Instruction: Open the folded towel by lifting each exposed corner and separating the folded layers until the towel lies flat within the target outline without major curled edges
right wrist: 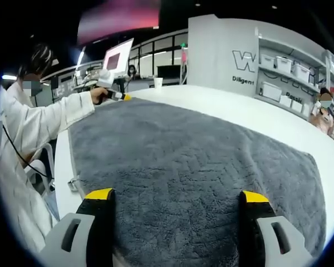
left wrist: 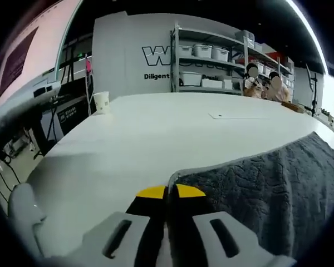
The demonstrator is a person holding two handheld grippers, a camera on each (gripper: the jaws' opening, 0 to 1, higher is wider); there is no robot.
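- Tongs first, in the left gripper view: the left tongs point(left wrist: 171, 192) have their two yellow-tipped jaws pressed together, right at the corner of the grey towel point(left wrist: 267, 189). I cannot tell if any cloth is pinched between them.
- The towel lies on the white counter point(left wrist: 156, 139) and takes up the lower right part of this view. Its near edge is a little bit raised off the counter.
- A white paper cup point(left wrist: 101, 102) stands far off by the counter's far left edge, well apart from the towel.
- A small flat thing point(left wrist: 217, 115) lies on the counter farther back. It is too small to tell what it is.
- Shelves point(left wrist: 211, 61) with white boxes stand behind the counter, next to a white wall with black letters.

- In the right gripper view, the right tongs point(right wrist: 172, 196) are wide open, with one jaw on each side and the towel point(right wrist: 195, 161) between and under them.
- The towel is spread out wide on the counter point(right wrist: 256, 111) and looks mostly flat.
- A person in a white coat point(right wrist: 28, 133) stands at the left and reaches out with the other tongs point(right wrist: 116, 95) to the towel's far corner.
- A monitor point(right wrist: 116, 58) and a cup point(right wrist: 158, 82) sit at the far end.
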